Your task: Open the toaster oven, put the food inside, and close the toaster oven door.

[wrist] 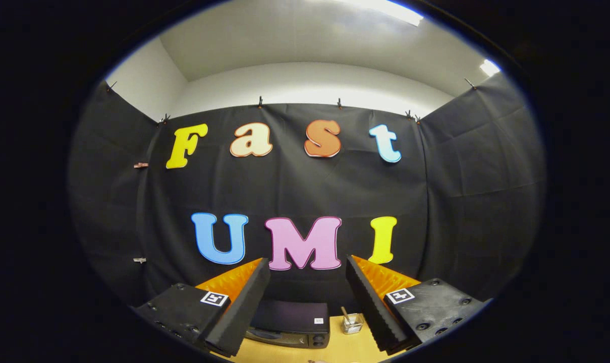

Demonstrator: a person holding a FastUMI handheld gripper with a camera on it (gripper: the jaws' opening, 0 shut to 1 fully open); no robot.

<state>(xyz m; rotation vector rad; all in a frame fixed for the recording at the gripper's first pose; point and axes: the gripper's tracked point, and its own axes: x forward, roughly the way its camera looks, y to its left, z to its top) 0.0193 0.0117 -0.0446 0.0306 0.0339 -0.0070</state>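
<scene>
Beyond the fingers, the booth's black cloth wall (pixel 305 186) takes up most of what we see, its fabric creased and pinned along the top edge by small clips, with a white ceiling (pixel 305 40) and bright strip lights above it. Below the cloth lies a pale wooden tabletop (pixel 345 350), smooth and yellowish. On it, between the two fingers and ahead of them, sits the toaster oven (pixel 289 322), a dark, boxy appliance with a flat top and a small white sticker at its right corner; its front is largely cut off from us, so we cannot tell how the door stands. Just right of the oven, close to the right finger, stands a small clear glass holder (pixel 351 323) with a thin stick leaning in it. Our gripper (pixel 307 307) hangs above the table with its fingers (pixel 239 312) spread well apart, gripping nothing. Each finger is a black wedge with a ribbed pad, orange on the outer face, and carries a square black-and-white marker.
</scene>
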